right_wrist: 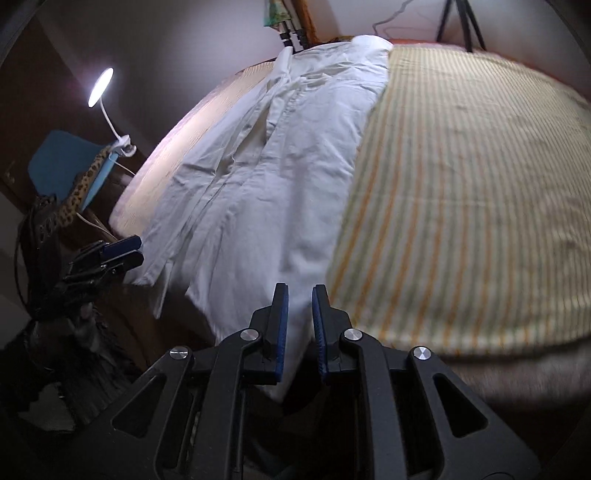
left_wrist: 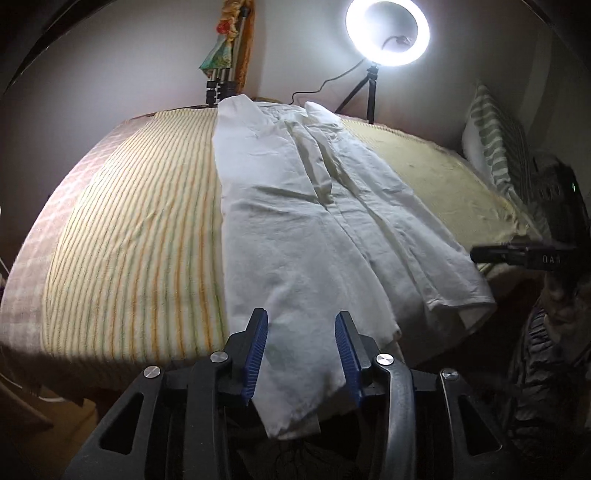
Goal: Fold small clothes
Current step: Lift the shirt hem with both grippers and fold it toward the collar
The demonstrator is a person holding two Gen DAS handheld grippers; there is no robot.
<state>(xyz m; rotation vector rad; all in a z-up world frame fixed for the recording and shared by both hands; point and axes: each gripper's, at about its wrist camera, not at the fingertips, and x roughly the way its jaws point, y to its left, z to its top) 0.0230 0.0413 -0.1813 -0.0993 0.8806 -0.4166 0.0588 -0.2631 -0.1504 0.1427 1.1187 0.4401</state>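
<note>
One white shirt, one striped blanket, two lamps, one pillow, two tools.

You get one readable mark: white letters "DA" plus a cut-off third character, on the black gripper at right edge of left wrist view.
</note>
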